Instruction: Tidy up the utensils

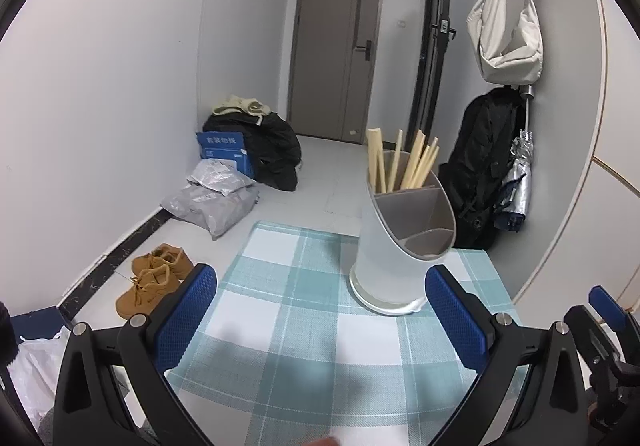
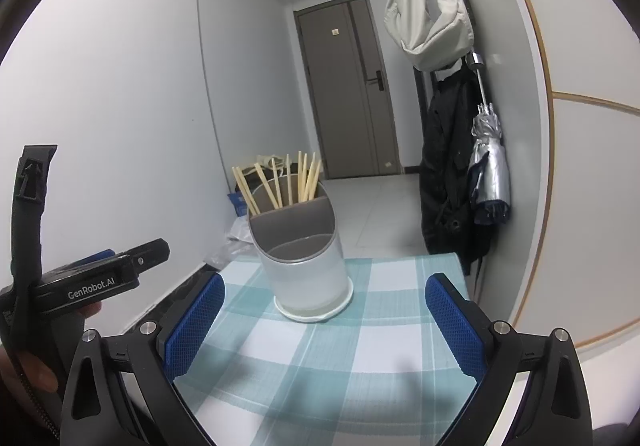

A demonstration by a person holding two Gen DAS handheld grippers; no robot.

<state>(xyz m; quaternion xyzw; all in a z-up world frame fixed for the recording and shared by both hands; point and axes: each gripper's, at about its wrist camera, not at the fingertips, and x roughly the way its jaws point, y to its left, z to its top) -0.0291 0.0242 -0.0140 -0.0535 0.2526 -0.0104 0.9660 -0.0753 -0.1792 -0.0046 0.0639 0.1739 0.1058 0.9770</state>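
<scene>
A white utensil holder [image 1: 394,246] [image 2: 306,268] with grey inner dividers stands upright at the far end of a table under a teal checked cloth [image 1: 288,326] [image 2: 340,346]. Several pale wooden chopsticks [image 1: 404,161] [image 2: 280,181] stick up from its back compartment; the front compartments look empty. My left gripper [image 1: 320,310] is open over the cloth, just short of the holder, with nothing between its blue pads. My right gripper [image 2: 324,322] is open too, facing the holder from a little farther back, also empty. The left gripper's body [image 2: 96,282] shows at the left of the right wrist view.
On the floor to the left lie brown shoes [image 1: 156,278], grey parcels [image 1: 216,197], a blue box [image 1: 224,149] and a dark clothes pile [image 1: 268,145]. A white bag [image 1: 508,29], black jacket [image 1: 484,165] and folded umbrella [image 1: 516,181] hang on the right wall. A closed door [image 1: 336,49] is ahead.
</scene>
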